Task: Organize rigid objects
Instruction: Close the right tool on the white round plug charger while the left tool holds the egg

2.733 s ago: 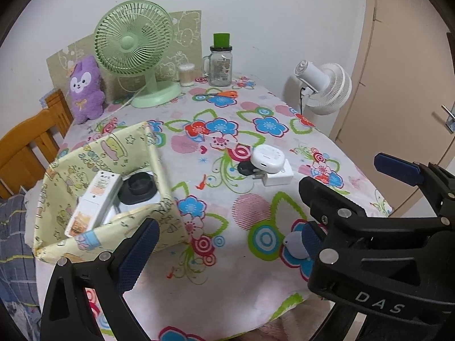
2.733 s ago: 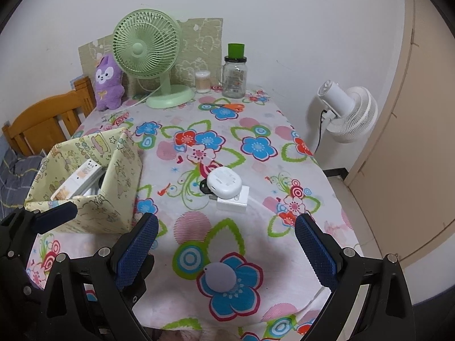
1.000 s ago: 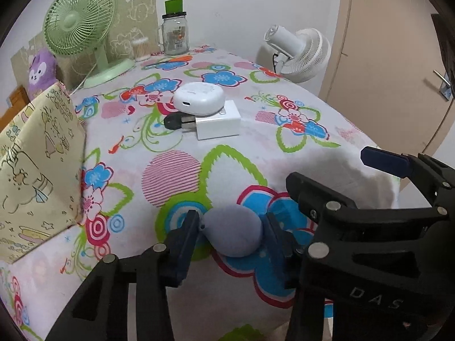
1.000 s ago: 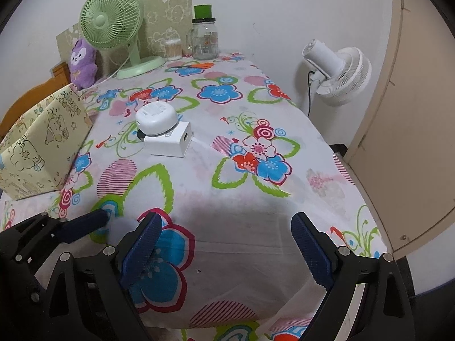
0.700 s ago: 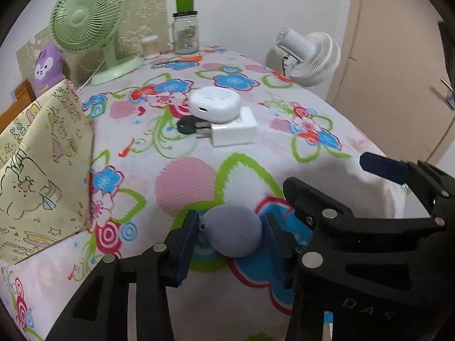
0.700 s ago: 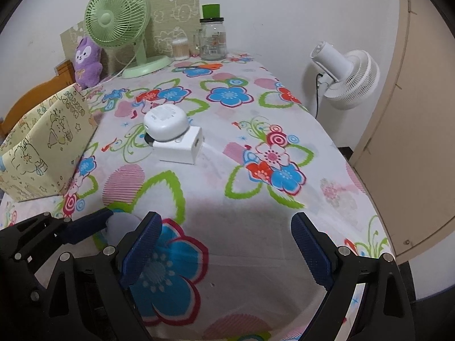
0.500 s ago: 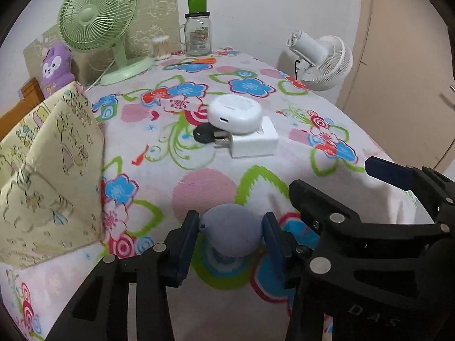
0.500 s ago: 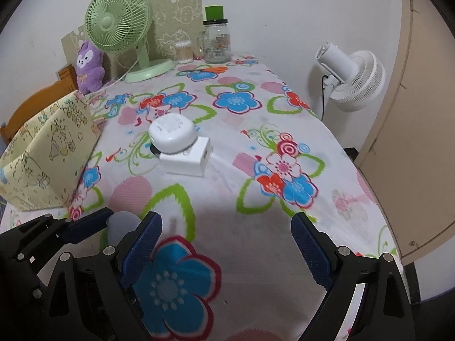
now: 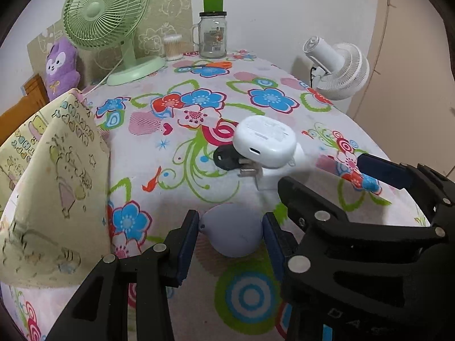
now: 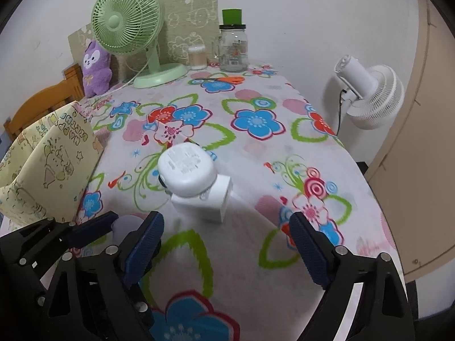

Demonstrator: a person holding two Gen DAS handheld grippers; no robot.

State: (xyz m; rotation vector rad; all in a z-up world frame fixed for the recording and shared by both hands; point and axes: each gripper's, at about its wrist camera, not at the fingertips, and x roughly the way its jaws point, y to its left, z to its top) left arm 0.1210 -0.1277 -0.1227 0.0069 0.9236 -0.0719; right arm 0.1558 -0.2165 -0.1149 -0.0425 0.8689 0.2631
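With the left tongs (image 9: 229, 237) pinching the lavender rounded plastic object (image 9: 231, 232), the empty right tongs (image 10: 226, 238) are closing short of the white round device (image 10: 186, 169), not yet boxed.

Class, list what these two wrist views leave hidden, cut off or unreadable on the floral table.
- Yellow fabric bin: contents hidden by its own wall, both views.
- Black item: mostly hidden under the white round device, left view.
- Jar label: too small to read.
- Lilac object: underside hidden; right view shows only a sliver behind the fingers.
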